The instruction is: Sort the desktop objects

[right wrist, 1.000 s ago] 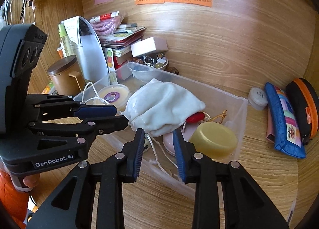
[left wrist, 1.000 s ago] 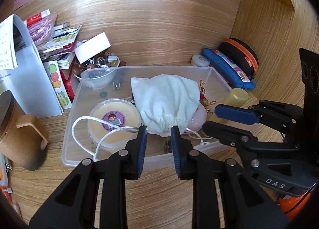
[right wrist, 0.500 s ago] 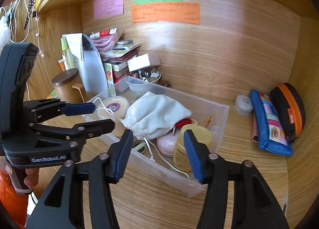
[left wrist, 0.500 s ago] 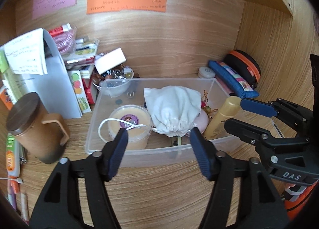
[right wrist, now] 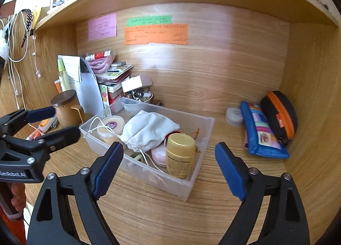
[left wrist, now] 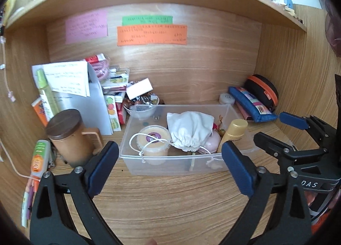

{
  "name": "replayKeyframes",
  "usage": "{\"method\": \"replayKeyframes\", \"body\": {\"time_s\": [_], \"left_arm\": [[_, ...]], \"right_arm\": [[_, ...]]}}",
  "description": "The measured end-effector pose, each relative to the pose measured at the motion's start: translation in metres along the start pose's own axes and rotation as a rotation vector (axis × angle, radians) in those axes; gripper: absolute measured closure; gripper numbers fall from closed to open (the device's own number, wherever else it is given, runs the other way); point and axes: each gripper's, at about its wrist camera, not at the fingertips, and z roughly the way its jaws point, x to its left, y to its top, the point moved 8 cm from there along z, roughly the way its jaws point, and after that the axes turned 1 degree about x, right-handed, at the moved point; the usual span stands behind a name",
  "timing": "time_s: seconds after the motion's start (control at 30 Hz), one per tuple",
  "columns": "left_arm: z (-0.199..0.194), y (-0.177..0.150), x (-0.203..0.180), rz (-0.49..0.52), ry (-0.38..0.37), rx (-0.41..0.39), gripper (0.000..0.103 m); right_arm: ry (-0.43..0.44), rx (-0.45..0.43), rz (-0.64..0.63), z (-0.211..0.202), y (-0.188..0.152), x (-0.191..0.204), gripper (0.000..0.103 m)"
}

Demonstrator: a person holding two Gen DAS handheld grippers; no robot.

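Observation:
A clear plastic bin (left wrist: 234, 115) (right wrist: 191, 183) stands on the wooden desk. It holds a white drawstring pouch (left wrist: 189, 130) (right wrist: 149, 130), a round yellow tub (left wrist: 154, 140) (right wrist: 110, 127) with a white cord over it, a gold-capped bottle (left wrist: 235, 130) (right wrist: 181, 155) and a pink case (left wrist: 212, 141) (right wrist: 158, 155). My left gripper (left wrist: 170, 168) is wide open and empty in front of the bin. My right gripper (right wrist: 168, 168) is wide open and empty, near the bin's front right corner.
A brown lidded mug (left wrist: 68, 136) (right wrist: 67, 106) stands left of the bin, with a white file holder (left wrist: 93, 104), booklets and a bowl of trinkets (left wrist: 142, 100) behind. A blue pencil case (right wrist: 260, 134), a black-orange pouch (right wrist: 279, 113) and a small white jar (right wrist: 234, 116) lie at the right.
Both grippers have pulled back from the bin and opened from nearly shut to wide open. The gold-capped bottle now stands upright in the bin.

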Motion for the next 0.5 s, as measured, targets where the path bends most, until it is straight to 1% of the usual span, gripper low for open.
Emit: {"method": "replayKeyframes", "body": {"time_s": [0.07, 0.1, 0.13, 0.23, 0.5], "left_arm": [[-0.007, -0.001, 0.0, -0.004, 0.015, -0.018, 0.003], [-0.01, -0.001, 0.0, -0.007, 0.021, -0.025, 0.002], [-0.013, -0.003, 0.001, -0.012, 0.027, -0.031, 0.002], [-0.018, -0.007, 0.003, -0.027, 0.055, -0.045, 0.002], [-0.018, -0.021, -0.006, -0.025, 0.048, -0.033, 0.002]], "right_arm": [[-0.028, -0.012, 0.003, -0.007, -0.001, -0.003, 0.013], [-0.045, -0.022, 0.008, -0.012, -0.001, -0.004, 0.009], [-0.056, -0.03, 0.012, -0.016, -0.002, -0.006, 0.0], [-0.077, -0.055, 0.024, -0.026, -0.004, -0.008, 0.0], [-0.078, -0.07, 0.073, -0.04, -0.012, -0.01, 0.0]]}}
